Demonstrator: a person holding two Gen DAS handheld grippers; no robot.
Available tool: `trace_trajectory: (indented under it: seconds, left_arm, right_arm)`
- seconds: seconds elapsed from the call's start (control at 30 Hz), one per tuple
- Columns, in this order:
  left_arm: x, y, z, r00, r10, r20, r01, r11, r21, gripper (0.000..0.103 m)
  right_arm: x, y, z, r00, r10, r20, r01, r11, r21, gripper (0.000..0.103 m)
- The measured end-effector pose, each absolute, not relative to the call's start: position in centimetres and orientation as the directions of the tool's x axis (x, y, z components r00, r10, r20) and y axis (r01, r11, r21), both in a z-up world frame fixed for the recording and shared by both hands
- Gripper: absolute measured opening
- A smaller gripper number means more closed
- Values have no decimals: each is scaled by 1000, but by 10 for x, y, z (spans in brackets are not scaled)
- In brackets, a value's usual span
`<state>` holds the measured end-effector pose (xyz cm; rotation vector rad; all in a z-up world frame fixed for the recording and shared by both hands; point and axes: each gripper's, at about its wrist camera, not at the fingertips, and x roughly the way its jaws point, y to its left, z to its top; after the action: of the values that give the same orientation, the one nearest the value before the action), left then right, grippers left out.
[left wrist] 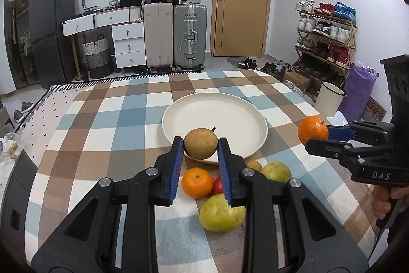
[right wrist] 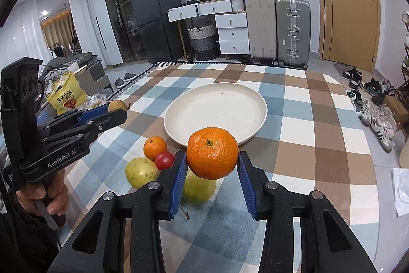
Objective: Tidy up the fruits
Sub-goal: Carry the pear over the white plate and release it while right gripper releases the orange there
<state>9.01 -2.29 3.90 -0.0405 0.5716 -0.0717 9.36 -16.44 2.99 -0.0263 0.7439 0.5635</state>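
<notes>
- Left wrist view: the left gripper [left wrist: 200,149] clamps a brown pear [left wrist: 200,143] between its blue pads [left wrist: 177,165], lifted above the near rim of the white plate [left wrist: 230,104].
- The pear is close to round; its short dark stem tilts up and to the right, toward the plate.
- In the same view the right gripper [left wrist: 318,138] comes in from the right, closed on an orange mandarin [left wrist: 312,129] held in the air beside the plate's right edge.
- Right wrist view: this mandarin [right wrist: 212,152] sits squeezed between the blue pads [right wrist: 179,175], its green stem end turned toward the camera; it is slightly flattened, wider than tall.
- On the checked tablecloth [right wrist: 319,145], just before the plate [right wrist: 217,106], lie a second mandarin [right wrist: 154,147], a small red fruit [right wrist: 165,160] touching it, and a yellow-green fruit [right wrist: 140,172] beside both.
- Another yellow-green fruit [right wrist: 198,189] lies partly hidden under the held mandarin.
- A small yellowish fruit [left wrist: 254,165] shows only in the left wrist view, behind the right finger.
- The person's hand [right wrist: 42,193] grips the left gripper's handle.
</notes>
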Motion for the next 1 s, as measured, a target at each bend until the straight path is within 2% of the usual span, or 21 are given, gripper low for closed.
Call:
trace_trajectory:
  seconds: [0.53,1.0]
  left_arm:
    - [173,-13,19,833,-66,-549,28,997,-78,24]
    - [196,-9,-9,806,-65,-588,18,996,-85,25]
  right_arm:
    - [155,-143,23,583,473,-660,-499,850,168,41]
    - [182,-137,-12,563,457,-688,-494,854,164,41]
